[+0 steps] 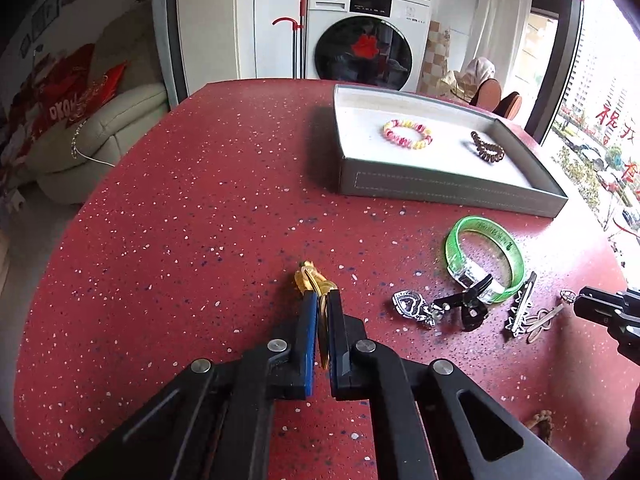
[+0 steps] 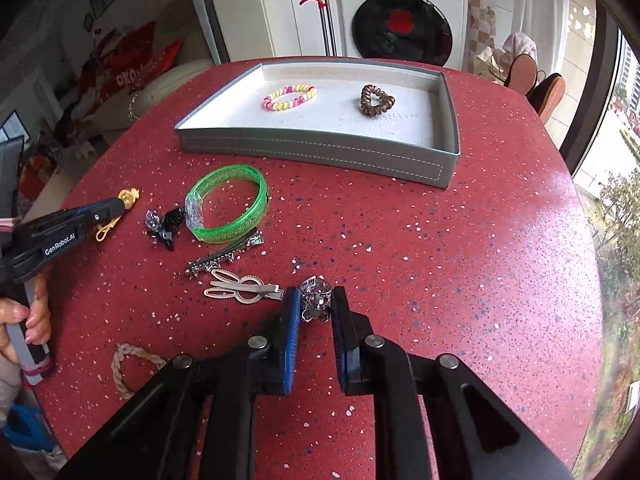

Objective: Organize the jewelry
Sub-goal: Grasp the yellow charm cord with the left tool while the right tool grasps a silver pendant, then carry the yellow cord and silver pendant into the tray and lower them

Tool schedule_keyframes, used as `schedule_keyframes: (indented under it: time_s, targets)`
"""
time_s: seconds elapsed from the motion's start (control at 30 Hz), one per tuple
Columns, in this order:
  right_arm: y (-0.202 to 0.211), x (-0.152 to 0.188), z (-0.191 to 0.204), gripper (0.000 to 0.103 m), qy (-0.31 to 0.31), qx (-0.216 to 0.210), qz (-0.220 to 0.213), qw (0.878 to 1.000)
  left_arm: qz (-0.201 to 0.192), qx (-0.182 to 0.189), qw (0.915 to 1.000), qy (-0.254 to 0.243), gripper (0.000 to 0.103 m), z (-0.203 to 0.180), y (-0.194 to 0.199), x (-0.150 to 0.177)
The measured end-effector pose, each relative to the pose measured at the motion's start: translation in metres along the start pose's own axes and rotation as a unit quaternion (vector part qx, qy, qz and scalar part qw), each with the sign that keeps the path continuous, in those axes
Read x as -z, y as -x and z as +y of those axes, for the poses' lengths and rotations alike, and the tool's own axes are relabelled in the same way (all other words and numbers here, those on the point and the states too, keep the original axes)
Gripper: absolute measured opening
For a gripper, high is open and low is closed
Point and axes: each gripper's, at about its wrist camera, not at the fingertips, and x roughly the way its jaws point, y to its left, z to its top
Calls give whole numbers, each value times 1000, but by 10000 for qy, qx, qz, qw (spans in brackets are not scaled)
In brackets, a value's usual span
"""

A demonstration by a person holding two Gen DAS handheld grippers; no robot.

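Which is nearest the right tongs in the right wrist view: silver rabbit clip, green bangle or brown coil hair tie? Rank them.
From the right tongs:
1. Silver rabbit clip, just left.
2. Green bangle, farther up-left.
3. Brown coil hair tie, inside the tray.

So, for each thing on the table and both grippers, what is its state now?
Left hand-held gripper: shut on the gold ornament.
Right hand-held gripper: shut on the silver ornament.
Tray: open, holding the beaded bracelet and coil hair tie.
Green bangle: lying loose on the table.
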Motion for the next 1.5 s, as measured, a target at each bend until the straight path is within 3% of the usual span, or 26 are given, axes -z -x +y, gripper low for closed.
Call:
schedule_keyframes:
  time_s: [0.57,1.1,1.43,1.47,1.5]
  targets:
    - [16,-1,-9,17,-214,-129,-218,9995,-188,111,9998,-34,23,-1,21,-6]
    - [16,9,-16,17,-397,-168,-237,9988,-116,-186,9998,45,23,9,21,1]
    - [16,10,-18,17,-434,-245,-268,9984,73,-257,9986,449,24,18,15,2]
    - [16,10,-18,17,-439,-252,-271,9983,74,-286,9986,437,34,18,15,2]
    - [16,11,-18,17,-438,-253,-272,9983,87,-306,9985,435,85,17,14,2]
